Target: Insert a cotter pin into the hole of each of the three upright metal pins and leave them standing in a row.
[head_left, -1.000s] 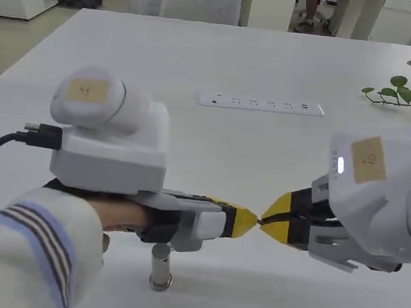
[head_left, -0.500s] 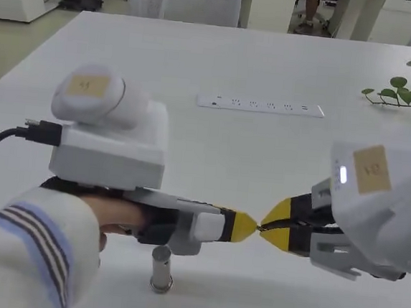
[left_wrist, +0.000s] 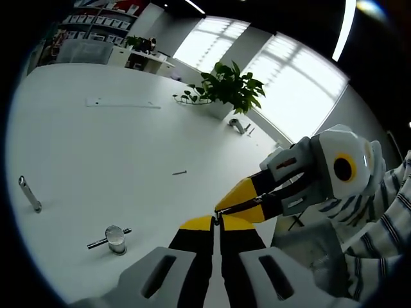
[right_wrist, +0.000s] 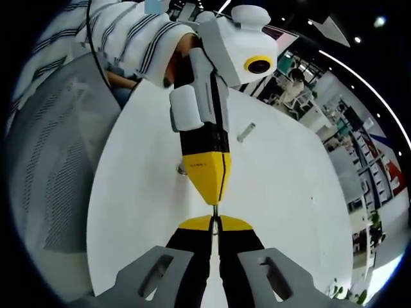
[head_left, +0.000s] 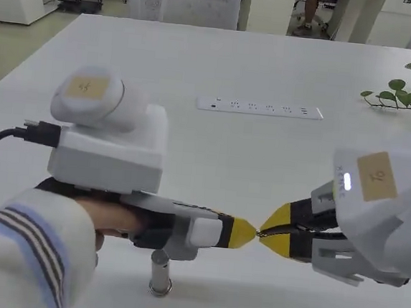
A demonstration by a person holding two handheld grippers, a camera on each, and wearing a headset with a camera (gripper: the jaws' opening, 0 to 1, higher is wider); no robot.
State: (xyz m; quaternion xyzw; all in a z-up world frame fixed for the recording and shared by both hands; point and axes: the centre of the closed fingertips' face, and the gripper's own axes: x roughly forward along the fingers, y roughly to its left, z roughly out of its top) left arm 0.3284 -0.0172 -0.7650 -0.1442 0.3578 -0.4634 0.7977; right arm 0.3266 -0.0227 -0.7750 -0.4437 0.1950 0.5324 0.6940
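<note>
Head view: the person's left hand in a striped sleeve is holding the white-bodied, yellow-tipped left gripper (head_left: 250,233) low over the white tabletop (head_left: 262,159). The matching right gripper (head_left: 265,233) is pointing straight at the left gripper, so the two yellow tips are meeting nose to nose. Both sets of jaws are lying closed. A short upright steel pin (head_left: 160,272) is standing on the tabletop just beneath the left gripper's body, on the person's side. A flat white power strip (head_left: 260,107) is lying well beyond the left gripper, and a green leafy plant (head_left: 405,89) is trailing in farther off, past the right gripper.

Left gripper view: the left gripper's jaws are pressing together, with the right gripper's closed tips touching them from the right. To the left gripper's left, a stubby steel pin with a cotter pin through it (left_wrist: 115,239) is standing near its tips. A second slim steel pin (left_wrist: 29,194) is standing farther left, well apart. A loose cotter pin (left_wrist: 180,172) is lying on the tabletop ahead of the left gripper.

Right gripper view: a thin metal cotter pin (right_wrist: 215,210) is rising out of the right gripper's closed tips and reaching the tip of the left gripper. I cannot tell whether the left gripper is gripping its end or only touching it. Another steel pin (right_wrist: 246,132) is showing on the tabletop to the right of the left gripper's body.
</note>
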